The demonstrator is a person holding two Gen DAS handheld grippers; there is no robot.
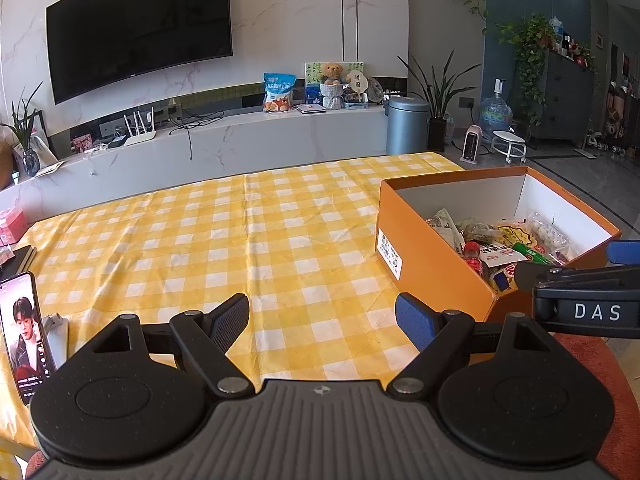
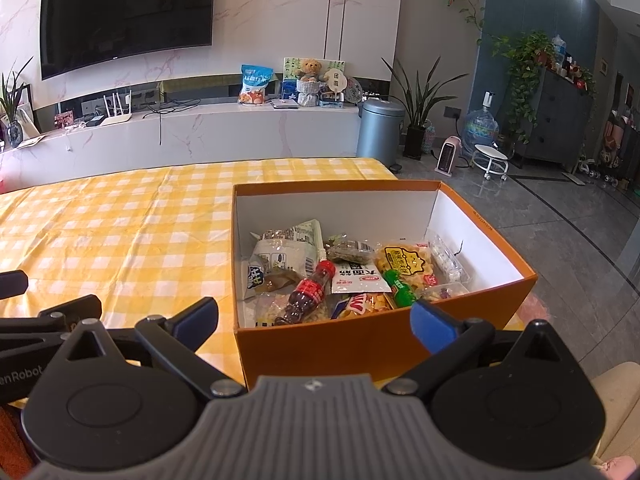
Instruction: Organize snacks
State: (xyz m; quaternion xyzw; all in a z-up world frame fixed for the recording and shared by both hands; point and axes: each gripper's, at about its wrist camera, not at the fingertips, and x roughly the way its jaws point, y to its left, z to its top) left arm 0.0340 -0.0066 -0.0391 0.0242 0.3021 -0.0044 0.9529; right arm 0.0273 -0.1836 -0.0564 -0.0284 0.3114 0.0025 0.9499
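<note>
Box (image 2: pixel 360 340) on desk (image 2: pixel 120 220), right side, near edge; snacks (image 2: pixel 344 276) inside. Phone (image 1: pixel 22 332) at desk's near left. TV (image 1: pixel 136 32) on far wall.

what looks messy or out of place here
Nothing is spilled or damaged. The snacks sit jumbled in the orange box, and the small cola bottle lies tilted on the packets rather than upright. Both the left claw and right claw are open and empty.
</note>
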